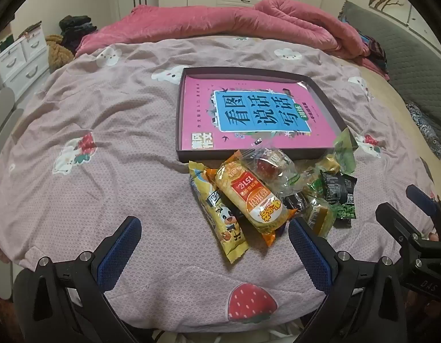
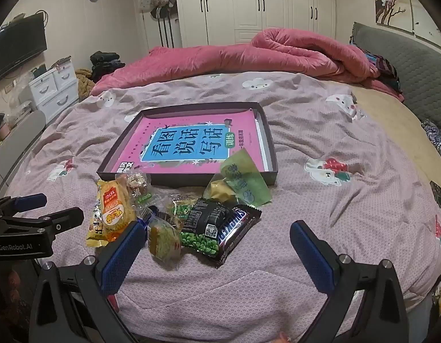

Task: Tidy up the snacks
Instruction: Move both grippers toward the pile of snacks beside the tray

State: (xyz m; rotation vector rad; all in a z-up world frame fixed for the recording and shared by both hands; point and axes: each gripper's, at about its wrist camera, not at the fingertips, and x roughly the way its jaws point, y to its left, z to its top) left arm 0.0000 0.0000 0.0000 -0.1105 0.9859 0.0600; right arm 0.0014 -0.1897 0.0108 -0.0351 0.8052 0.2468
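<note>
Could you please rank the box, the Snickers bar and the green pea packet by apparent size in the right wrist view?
1. box
2. Snickers bar and green pea packet: look alike, unranked.

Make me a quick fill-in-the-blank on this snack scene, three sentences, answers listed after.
1. The shallow box holds a ____ book with a blue title panel.
2. The snack pile lies on the bedspread, ____ the box.
3. Both the left gripper and the right gripper are ____, holding nothing.

Missing words: pink; outside; open
</note>
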